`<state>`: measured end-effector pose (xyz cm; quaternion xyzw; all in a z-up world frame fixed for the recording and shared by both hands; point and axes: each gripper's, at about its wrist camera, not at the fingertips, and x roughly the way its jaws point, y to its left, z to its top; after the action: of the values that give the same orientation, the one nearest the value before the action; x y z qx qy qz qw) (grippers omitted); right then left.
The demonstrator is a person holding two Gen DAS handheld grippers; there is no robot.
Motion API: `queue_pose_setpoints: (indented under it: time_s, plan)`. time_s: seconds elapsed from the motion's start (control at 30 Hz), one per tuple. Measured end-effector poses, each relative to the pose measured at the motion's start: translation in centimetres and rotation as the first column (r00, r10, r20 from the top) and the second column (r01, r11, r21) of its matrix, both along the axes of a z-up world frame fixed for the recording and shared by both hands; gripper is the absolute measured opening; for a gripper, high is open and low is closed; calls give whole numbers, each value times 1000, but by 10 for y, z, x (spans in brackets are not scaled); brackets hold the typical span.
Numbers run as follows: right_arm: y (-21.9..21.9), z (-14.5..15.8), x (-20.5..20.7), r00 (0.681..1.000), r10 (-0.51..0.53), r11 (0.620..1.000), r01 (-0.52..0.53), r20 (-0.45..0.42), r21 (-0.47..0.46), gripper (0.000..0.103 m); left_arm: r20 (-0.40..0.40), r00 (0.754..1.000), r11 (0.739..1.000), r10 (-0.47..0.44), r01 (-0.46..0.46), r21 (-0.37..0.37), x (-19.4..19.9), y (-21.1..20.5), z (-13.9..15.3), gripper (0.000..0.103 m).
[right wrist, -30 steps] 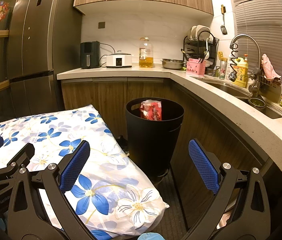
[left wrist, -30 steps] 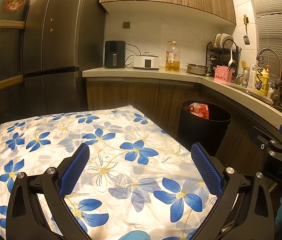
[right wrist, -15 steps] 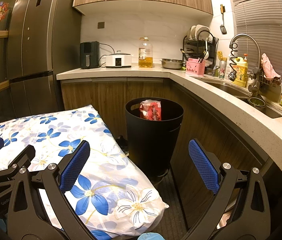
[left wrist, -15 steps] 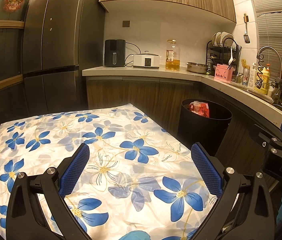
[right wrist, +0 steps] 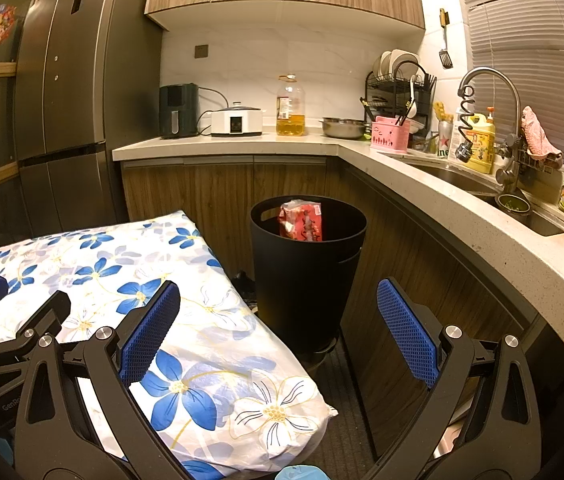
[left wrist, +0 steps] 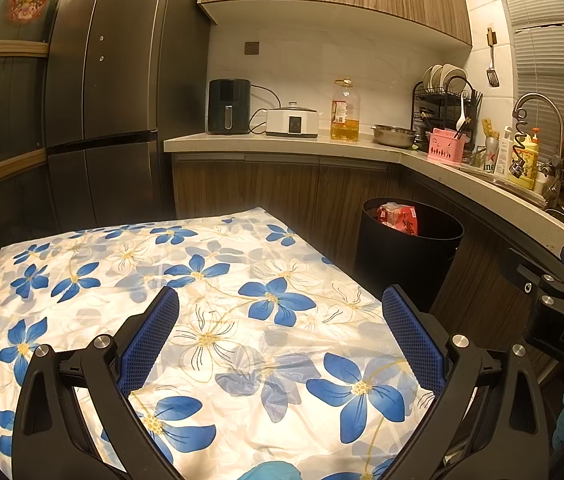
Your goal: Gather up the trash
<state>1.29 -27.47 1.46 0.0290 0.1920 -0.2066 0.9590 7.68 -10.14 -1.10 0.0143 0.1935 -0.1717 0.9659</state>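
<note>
Left tongs [left wrist: 280,334] wide | right tongs [right wrist: 278,318] wide | red wrapper [right wrist: 301,222] ahead in bin [right wrist: 305,276]

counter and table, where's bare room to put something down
The flower-print tablecloth is bare across its whole top, from the fridge side to the edge by the round black trash bin. The beige counter has an empty strip along its front edge. Crowded: the corner by the pink utensil caddy and the sink side with the yellow bottle.
</note>
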Motion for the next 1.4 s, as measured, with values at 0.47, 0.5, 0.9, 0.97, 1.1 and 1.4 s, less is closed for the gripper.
queue_pose_setpoints:
  time_s: [0.47,0.5,0.9,0.97,1.1,1.4]
  plan:
    - [0,0,0,1000,0,1000,0,2,0,98,0,1000,1000,0,0,-1,0,-1,0,97]
    - [0,0,0,1000,-1,1000,1,2,-1,98,0,1000,1000,0,0,-2,0,0,0,97]
    - [1,0,0,1000,-1,1000,1,2,0,98,2,1000,1000,1,-1,3,-1,-1,0,97]
    - [1,0,0,1000,-2,1000,2,2,0,98,2,1000,1000,1,-1,4,-1,-2,0,97]
    - [1,0,0,1000,-3,1000,3,1,1,98,2,1000,1000,1,-1,17,-3,-4,0,96]
    - [2,-1,0,1000,-7,1000,7,1,3,98,2,1000,1000,-6,6,28,-4,-6,1,80]
